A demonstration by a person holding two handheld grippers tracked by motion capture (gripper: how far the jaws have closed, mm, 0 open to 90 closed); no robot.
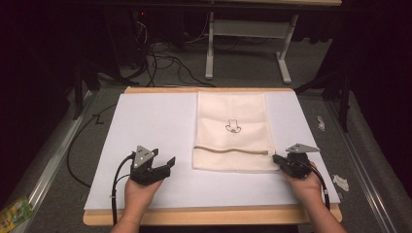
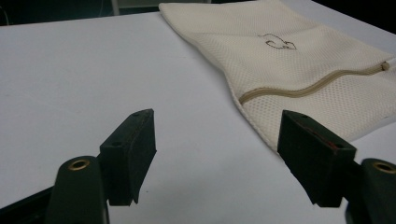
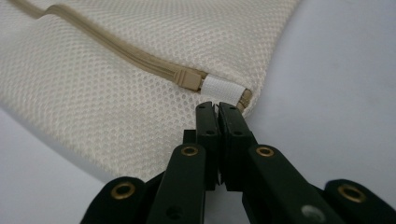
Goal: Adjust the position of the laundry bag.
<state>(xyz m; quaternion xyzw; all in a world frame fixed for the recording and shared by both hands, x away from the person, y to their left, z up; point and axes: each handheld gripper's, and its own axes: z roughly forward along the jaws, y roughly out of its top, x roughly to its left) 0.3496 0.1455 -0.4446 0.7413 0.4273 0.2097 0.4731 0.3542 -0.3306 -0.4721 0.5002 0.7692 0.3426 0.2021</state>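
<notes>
Mesh bag (image 1: 232,131) lies flat at desk (image 1: 145,126) centre. Your right tool (image 1: 276,158), clenched at the zipper's 3 o'clock end, likely on the pull; left tool (image 1: 167,162) waits released at the bag's 8 o'clock, ready to brace.

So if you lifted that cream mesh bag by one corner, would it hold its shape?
Probably not. The mesh bag lies flat and thin on the white sheet, so it would likely droop. The open weave suggests it is light. The zipper already waves, so it adds little stiffness.

Bare white sheet (image 1: 145,126) lies open left of mesh bag (image 1: 231,131).
</notes>
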